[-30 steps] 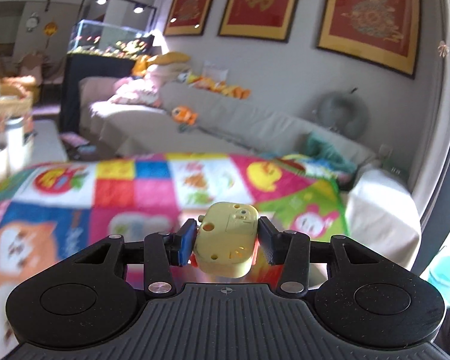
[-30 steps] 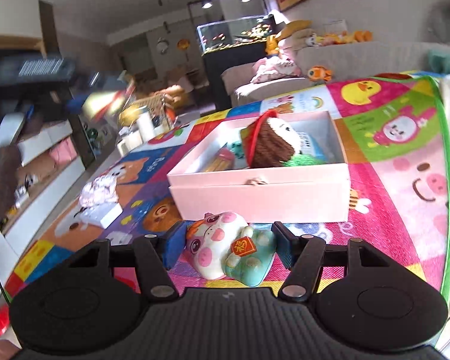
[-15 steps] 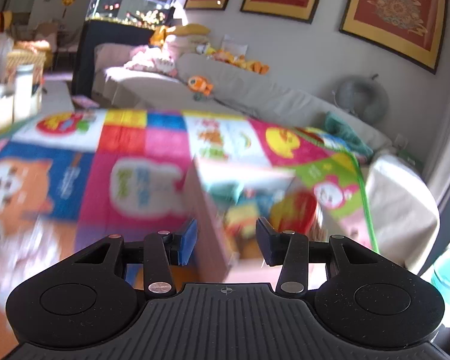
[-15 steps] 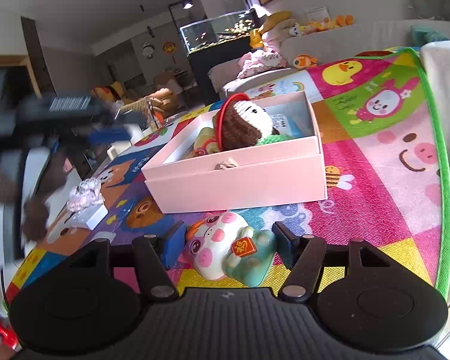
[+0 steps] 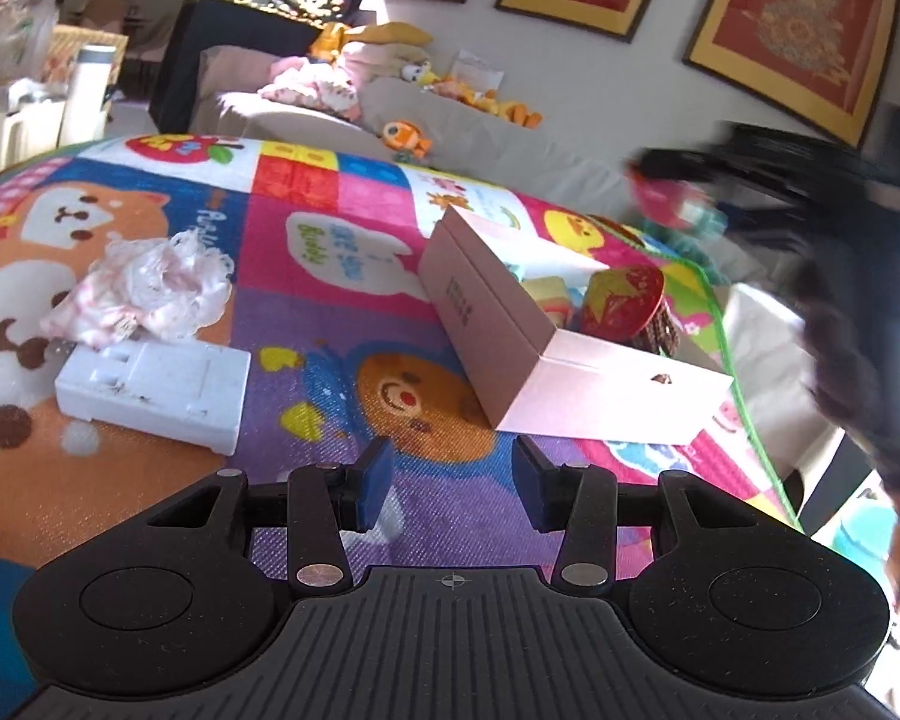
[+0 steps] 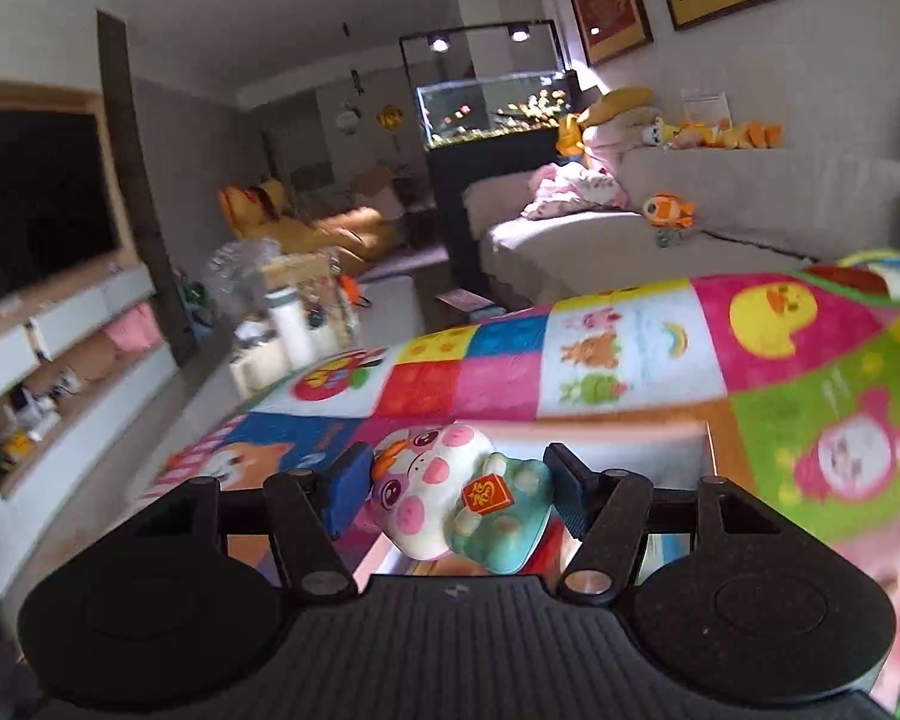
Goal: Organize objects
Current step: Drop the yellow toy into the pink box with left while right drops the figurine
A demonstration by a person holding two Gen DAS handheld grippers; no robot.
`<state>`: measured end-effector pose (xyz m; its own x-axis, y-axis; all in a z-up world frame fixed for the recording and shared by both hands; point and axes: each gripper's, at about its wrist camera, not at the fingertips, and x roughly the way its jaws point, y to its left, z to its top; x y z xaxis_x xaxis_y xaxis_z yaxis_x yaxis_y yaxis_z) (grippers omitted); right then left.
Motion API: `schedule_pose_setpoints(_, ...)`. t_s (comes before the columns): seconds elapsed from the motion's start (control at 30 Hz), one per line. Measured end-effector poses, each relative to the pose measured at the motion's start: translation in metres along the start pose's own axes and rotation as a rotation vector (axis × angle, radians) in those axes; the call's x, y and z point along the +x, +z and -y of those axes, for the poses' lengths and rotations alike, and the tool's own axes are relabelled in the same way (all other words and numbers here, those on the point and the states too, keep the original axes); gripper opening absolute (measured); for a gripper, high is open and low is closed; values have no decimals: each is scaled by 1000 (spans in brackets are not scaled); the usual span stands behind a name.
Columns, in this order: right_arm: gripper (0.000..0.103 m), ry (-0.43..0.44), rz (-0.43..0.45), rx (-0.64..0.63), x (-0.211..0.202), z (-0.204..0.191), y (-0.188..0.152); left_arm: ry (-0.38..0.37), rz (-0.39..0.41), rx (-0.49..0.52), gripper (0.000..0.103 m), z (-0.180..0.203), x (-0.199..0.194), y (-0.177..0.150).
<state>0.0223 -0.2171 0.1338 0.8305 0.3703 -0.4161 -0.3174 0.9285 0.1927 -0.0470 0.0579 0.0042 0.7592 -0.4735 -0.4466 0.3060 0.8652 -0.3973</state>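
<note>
One toy down: our left gripper point(image 5: 450, 483), which carried a yellow toy a second ago, now hangs spread and empty near the pink box point(image 5: 576, 372). Our right gripper point(image 6: 456, 495) has lifted, pinching the piggy figurine point(image 6: 450, 498) boxward.

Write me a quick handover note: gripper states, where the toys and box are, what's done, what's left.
Left hand-held gripper: open, empty, low over the play mat.
Right hand-held gripper: shut on the pig figurine, raised over the pink box.
Box: on the mat, already holding a doll with a red hat and other small toys.
Left on the mat: white plastic block and crumpled plastic wrap touching it.
Next, probably: drop the pig into the box, then collect those two.
</note>
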Motion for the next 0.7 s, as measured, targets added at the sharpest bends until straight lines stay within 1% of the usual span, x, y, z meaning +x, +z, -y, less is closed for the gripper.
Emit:
schedule_pose_setpoints(0.07,63,-34,-20,-28,30,-3,14,-11,9,-16,47,-2,-1,0)
schedule_pose_setpoints(0.1,68,-49,-39,-41,44,-5,18,-15,12,-23,47,-4,-2,0)
schedule_pose_setpoints(0.13,76,-72,-64,-44,58,-4,20,-19,13,-29,47,-3,-2,0)
schedule_pose_setpoints(0.17,78,-95,-81,-33,69,-3,22,-25,13,-33,47,-4,-3,0)
schedule_pose_setpoints(0.23,78,-116,-101,2,78,2,21,-39,15,-39,47,-6,-4,-1)
schedule_pose_setpoints(0.33,79,-102,-102,52,68,2,15,-55,21,-47,47,-7,-4,-1)
schedule_pose_setpoints(0.4,79,-83,-91,38,56,-7,9,-58,31,-52,47,-8,-6,0)
schedule_pose_setpoints(0.47,81,-61,-72,-4,40,-24,1,-46,65,-52,47,-9,-13,1)
schedule_pose_setpoints(0.5,82,-40,-64,-29,32,-33,-3,-25,84,-46,47,-10,-18,3)
schedule_pose_setpoints(0.53,85,-14,-56,-55,24,-42,-8,14,103,-35,47,-11,-22,5)
schedule_pose_setpoints(0.6,89,33,-41,-105,8,-59,-22,116,143,-19,47,-15,-32,11)
schedule_pose_setpoints(0.7,92,94,-55,-172,-7,-82,-52,225,185,-63,47,-35,-42,26)
